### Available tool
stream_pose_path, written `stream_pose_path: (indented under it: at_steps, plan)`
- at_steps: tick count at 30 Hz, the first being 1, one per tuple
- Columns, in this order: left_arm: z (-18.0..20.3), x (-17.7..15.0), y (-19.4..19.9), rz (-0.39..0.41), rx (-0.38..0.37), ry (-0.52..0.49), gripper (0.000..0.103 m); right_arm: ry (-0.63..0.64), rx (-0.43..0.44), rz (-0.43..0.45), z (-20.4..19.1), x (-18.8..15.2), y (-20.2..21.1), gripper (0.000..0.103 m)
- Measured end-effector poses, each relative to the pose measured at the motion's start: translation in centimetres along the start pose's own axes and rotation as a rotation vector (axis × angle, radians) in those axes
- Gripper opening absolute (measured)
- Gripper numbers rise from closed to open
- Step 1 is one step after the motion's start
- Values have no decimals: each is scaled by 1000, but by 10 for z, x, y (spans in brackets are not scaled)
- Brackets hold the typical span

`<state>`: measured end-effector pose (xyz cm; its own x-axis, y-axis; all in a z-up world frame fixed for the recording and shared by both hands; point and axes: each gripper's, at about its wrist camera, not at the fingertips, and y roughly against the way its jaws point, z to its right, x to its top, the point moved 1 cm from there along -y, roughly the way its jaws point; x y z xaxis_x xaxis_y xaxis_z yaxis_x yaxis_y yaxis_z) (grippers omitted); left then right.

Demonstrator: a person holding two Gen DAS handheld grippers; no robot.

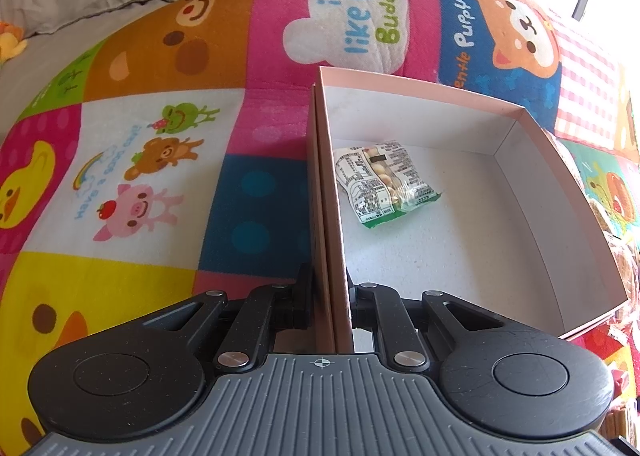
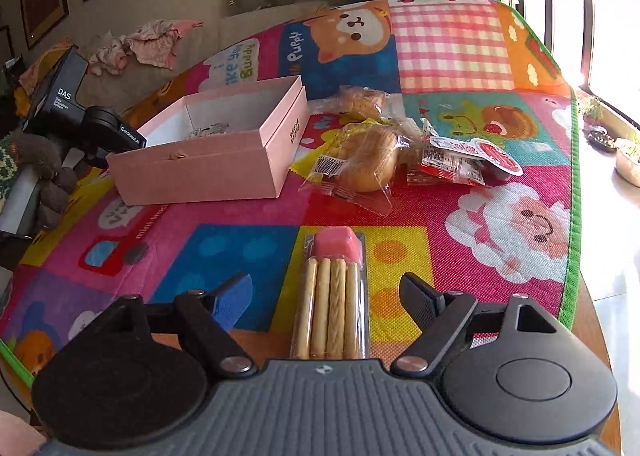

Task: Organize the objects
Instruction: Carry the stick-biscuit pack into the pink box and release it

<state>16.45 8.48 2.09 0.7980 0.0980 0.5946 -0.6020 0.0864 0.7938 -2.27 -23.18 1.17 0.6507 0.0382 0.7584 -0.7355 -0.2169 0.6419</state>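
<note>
We cannot read the tiny print on the snack packet (image 1: 383,183) lying in the pink box (image 1: 420,85). From the right wrist view, the near wall of the box hides most of that packet. The biscuit stick pack (image 2: 332,298) is cut off below by the right gripper's (image 2: 326,298) body.

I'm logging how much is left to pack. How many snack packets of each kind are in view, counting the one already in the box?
Bread bun packets: 2
Biscuit stick packet with pink dip: 1
Red-and-white packet: 1
Green-and-white packet in the pink box: 1
Total: 5
</note>
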Motion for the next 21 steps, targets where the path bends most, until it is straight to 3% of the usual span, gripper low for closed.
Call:
stream_pose_path:
  at_steps: [2, 6, 8, 10, 17, 21]
  plan:
    - [1, 0, 0, -1, 0, -1, 13, 22, -17, -30, -1, 1, -8, 62]
    - [2, 1, 0, -5, 3, -4, 13, 89, -57, -44, -9, -2, -10, 55]
    - [1, 0, 0, -1, 2, -3, 13, 103, -54, -51, -11, -2, -8, 40]
    - [1, 0, 0, 0, -2, 2, 13, 122, -47, -68, -14, -1, -4, 33]
    - [0, -1, 1, 6, -4, 16, 14, 117, 99, -104, -24, 10, 21, 32]
    - [-1, -2, 1, 9, -10, 18, 14, 140, 166, -28, -37, 55, 39, 32]
